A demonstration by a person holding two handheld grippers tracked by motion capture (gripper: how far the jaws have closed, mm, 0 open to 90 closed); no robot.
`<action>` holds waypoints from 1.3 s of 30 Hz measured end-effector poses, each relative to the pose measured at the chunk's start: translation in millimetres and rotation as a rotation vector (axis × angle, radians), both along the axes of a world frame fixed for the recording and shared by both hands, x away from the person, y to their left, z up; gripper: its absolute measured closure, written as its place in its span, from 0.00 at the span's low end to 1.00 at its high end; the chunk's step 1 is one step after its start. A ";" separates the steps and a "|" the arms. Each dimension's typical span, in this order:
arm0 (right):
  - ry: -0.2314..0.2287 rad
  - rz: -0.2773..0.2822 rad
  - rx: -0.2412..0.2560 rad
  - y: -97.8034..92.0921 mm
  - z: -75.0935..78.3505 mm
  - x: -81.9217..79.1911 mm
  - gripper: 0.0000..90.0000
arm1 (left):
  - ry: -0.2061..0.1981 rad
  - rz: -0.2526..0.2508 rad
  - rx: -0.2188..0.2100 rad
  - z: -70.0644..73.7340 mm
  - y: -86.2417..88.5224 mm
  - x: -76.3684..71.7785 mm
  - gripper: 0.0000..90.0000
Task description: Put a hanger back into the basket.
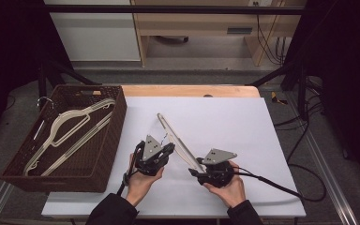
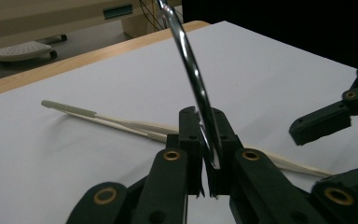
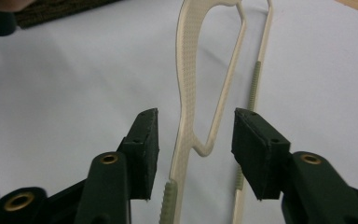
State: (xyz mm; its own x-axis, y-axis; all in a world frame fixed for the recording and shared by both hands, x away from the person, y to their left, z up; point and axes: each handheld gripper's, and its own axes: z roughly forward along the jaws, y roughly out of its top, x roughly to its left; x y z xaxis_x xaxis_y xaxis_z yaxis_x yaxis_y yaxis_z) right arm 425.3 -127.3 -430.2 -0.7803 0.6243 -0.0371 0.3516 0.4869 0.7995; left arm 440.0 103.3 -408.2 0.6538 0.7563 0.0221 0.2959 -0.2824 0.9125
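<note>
A cream plastic hanger [image 1: 178, 140] with a chrome hook lies slantwise on the white sheet in the middle of the table. My left gripper [image 1: 168, 149] is shut on the hook [image 2: 192, 74], which runs up and away from the jaws; the cream bar [image 2: 121, 123] lies on the sheet behind. My right gripper [image 1: 198, 169] is open at the hanger's near end. In the right gripper view its jaws [image 3: 200, 149] stand on either side of the hanger's looped shoulder [image 3: 186, 93] without touching it.
A dark wicker basket [image 1: 117, 123] stands at the table's left and holds several more cream hangers [image 1: 70, 131]. The white sheet [image 1: 234, 122] covers the tabletop, with a wooden edge at the back. A black cable [image 1: 281, 187] trails right from my right gripper.
</note>
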 end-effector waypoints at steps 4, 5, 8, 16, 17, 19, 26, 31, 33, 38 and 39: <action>-0.009 0.002 -0.021 8.6 -2.5 6.4 0.68 | 0.004 0.003 0.006 1.7 -1.4 0.5 0.96; -0.020 -0.002 -0.038 10.9 -2.5 8.5 0.71 | 0.005 0.003 0.006 1.8 -1.7 0.7 0.96; -0.045 0.004 -0.058 18.5 -0.9 11.3 0.76 | 0.006 0.002 0.002 2.2 -2.1 1.3 0.96; -0.056 -0.005 -0.105 28.6 0.5 9.4 0.91 | 0.009 -0.025 -0.017 2.8 -0.9 3.1 0.93; -0.047 -0.014 -0.107 28.3 0.9 9.7 0.92 | 0.005 -0.040 -0.025 2.9 -0.6 3.3 0.91; -0.065 -0.017 -0.132 27.9 0.2 9.9 0.92 | -0.009 -0.059 -0.025 3.3 -0.2 2.8 0.84; -0.078 -0.068 -0.141 18.3 13.7 12.1 0.96 | -0.038 -0.149 -0.019 10.3 13.2 -2.2 0.47; -0.051 -0.015 -0.088 3.5 32.8 16.8 0.97 | -0.009 -0.184 -0.039 18.0 39.3 -4.3 0.26; -0.035 0.019 -0.076 -2.0 40.4 17.3 0.97 | 0.001 -0.199 -0.038 22.7 51.3 -4.8 0.21; 0.014 0.184 -0.044 -15.1 52.8 15.9 0.97 | 0.031 -0.264 0.023 33.7 70.6 -7.1 0.20; 0.016 0.229 -0.036 -16.1 53.9 15.0 0.97 | 0.042 -0.287 0.037 35.2 71.2 -7.4 0.20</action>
State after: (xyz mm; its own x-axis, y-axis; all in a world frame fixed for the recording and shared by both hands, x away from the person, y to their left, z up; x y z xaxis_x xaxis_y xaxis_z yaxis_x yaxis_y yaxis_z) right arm 440.3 -143.4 -376.3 -0.9021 0.4293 -0.0424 0.2412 0.5836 0.7754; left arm 432.6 174.4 -373.0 0.8417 0.5397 0.0144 0.2368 -0.3931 0.8885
